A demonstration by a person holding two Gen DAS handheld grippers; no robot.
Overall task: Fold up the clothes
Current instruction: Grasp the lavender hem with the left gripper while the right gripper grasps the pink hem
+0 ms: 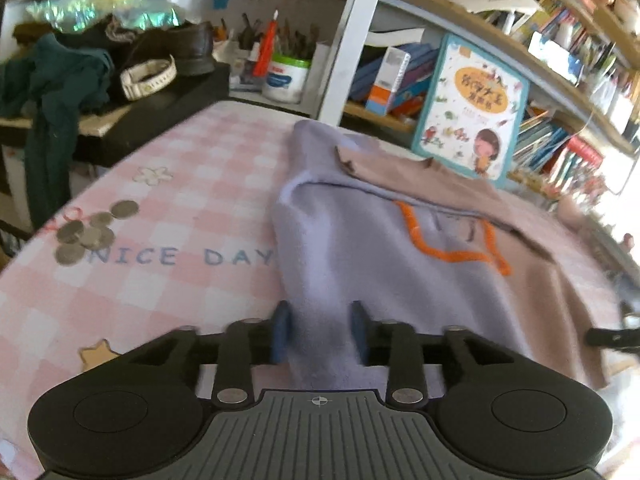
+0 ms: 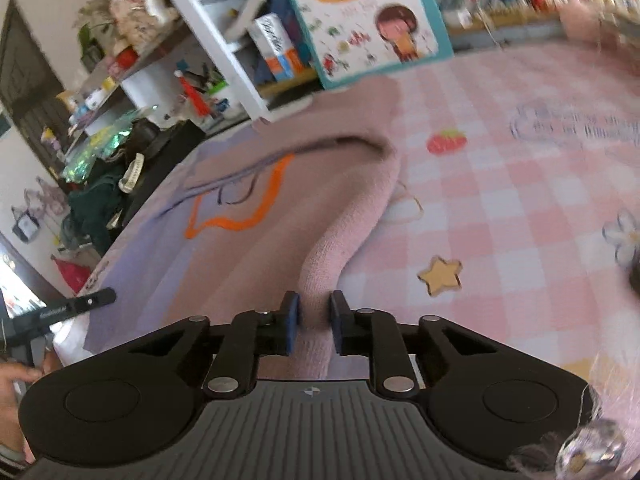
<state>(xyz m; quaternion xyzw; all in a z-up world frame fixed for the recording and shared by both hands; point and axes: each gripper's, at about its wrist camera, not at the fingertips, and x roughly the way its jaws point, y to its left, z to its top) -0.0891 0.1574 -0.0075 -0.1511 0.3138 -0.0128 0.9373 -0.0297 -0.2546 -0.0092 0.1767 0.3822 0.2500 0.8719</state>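
Observation:
A soft garment (image 1: 384, 240), lilac on one half and dusty pink on the other with an orange outline stitched on it, lies spread on a pink checked cloth (image 1: 168, 208). My left gripper (image 1: 320, 330) is shut on the garment's lilac edge, cloth bunched between its blue pads. In the right wrist view the same garment (image 2: 256, 232) stretches away, and my right gripper (image 2: 314, 320) is shut on its pink edge, which rises in a fold from the cloth (image 2: 500, 200).
Several coins (image 1: 86, 232) lie on the cloth at the left. A children's book (image 1: 468, 108) leans against crowded shelves behind the garment. A dark pile of clothes and a shoe (image 1: 80, 68) sits at the back left. The other gripper's black tip (image 2: 76, 306) shows at left.

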